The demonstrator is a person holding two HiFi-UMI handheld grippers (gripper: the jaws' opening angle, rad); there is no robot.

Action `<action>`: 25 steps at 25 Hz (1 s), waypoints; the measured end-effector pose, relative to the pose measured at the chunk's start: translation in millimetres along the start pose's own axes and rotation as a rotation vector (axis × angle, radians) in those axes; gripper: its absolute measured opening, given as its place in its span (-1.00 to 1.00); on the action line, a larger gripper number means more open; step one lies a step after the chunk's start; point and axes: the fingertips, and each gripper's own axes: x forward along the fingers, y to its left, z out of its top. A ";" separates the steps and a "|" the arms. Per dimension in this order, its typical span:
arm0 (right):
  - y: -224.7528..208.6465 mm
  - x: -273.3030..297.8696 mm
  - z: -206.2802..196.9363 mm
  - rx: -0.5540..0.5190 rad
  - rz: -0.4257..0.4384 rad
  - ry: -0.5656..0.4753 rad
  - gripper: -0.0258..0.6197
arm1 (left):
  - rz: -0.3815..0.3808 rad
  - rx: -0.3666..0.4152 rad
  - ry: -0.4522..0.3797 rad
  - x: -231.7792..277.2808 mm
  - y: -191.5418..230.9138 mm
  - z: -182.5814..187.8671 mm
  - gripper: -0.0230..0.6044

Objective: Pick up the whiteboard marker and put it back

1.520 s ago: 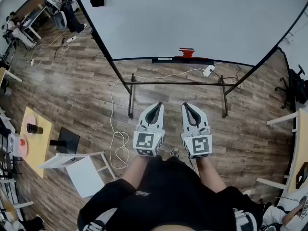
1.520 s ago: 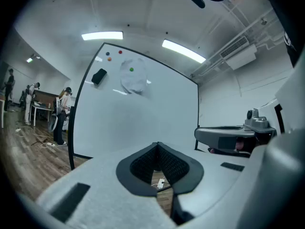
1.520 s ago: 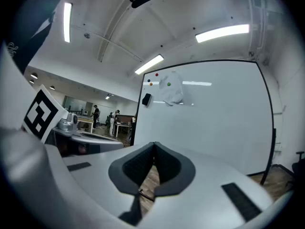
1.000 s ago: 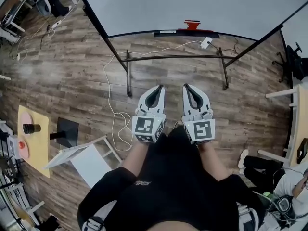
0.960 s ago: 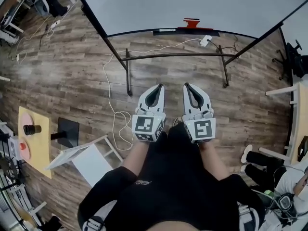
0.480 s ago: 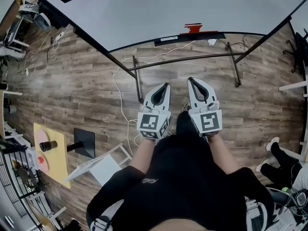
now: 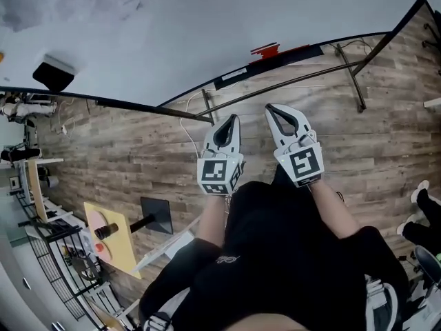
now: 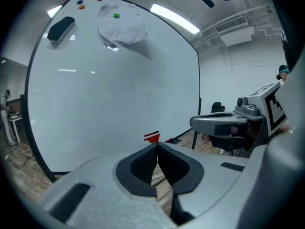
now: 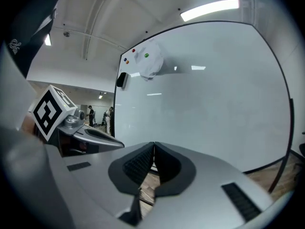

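Whiteboard marker (image 7: 265, 49), red, lies on the whiteboard ledge (image 7: 306, 49), upper centre. Left gripper (image 7: 234, 118) and right gripper (image 7: 270, 107): jaws closed tip to tip, empty, mid-frame.

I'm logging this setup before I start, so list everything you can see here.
whiteboard: one, white, black frame, standing on the wood floor
whiteboard marker: one, red, on the board's tray
eraser: one, black, board's upper left
magnets: four, green, red, orange, blue, board's top
paper sheet: one, white, under the green magnet
side table: one, yellow, floor at left
left gripper: one, grey, shut, empty
right gripper: one, grey, shut, empty
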 end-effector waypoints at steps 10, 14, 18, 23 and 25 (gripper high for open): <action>-33.5 30.0 -44.1 0.051 0.080 0.080 -0.91 | -0.035 0.113 0.183 64.3 9.6 -17.7 -0.91; -44.5 41.9 -60.1 0.079 0.058 0.108 -0.91 | -0.089 0.134 0.236 90.8 19.9 -31.4 -0.90; -58.6 59.7 -66.0 0.069 0.015 0.132 -0.91 | -0.116 0.221 0.317 120.9 39.8 -40.2 -0.90; -75.5 84.2 -67.9 0.086 -0.042 0.156 -0.91 | -0.154 0.325 0.436 151.6 71.2 -56.9 -0.90; -83.2 93.0 -70.2 0.086 -0.063 0.165 -0.91 | -0.144 0.421 0.487 164.7 85.0 -69.0 -0.90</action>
